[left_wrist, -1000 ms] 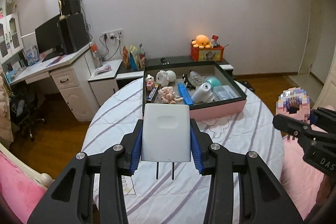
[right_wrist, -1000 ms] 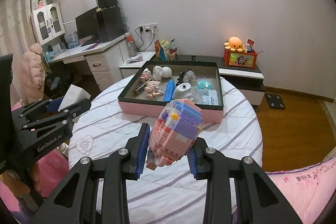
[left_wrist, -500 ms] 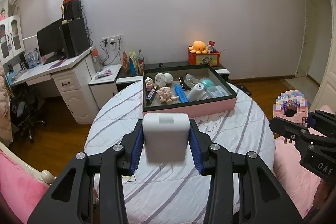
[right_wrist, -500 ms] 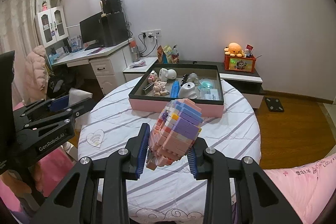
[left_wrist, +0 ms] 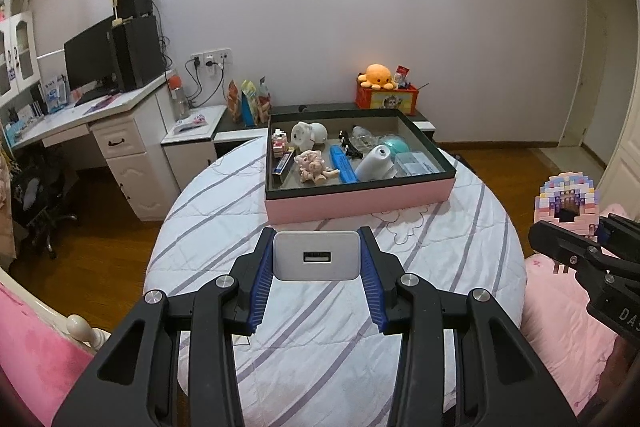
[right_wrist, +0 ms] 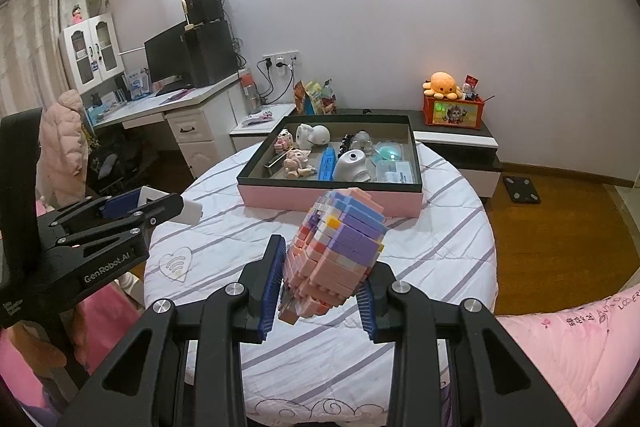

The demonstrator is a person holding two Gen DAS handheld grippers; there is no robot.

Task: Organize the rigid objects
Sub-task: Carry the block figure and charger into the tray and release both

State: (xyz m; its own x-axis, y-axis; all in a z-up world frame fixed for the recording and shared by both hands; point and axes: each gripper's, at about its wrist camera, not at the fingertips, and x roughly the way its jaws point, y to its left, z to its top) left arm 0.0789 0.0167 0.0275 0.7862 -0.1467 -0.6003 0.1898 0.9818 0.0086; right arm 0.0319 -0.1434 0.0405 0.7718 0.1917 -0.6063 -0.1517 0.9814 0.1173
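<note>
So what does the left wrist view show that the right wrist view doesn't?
Only the left wrist view shows the white charger's USB port face, gripped between the left gripper's jaws. Only the right wrist view shows the black floor scale and the curtains. Both show the pink tray, the striped round table and the pink-and-purple brick model held in the right gripper.

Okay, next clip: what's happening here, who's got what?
A person holds a gripper in each hand above a round table with a striped cover. The left gripper is clamped on a white USB charger; the right gripper is clamped on a pink and purple brick model. Both are held in the air, short of the pink-sided box at the table's far side, which already holds assorted small items. Neither item is put away yet.
</note>
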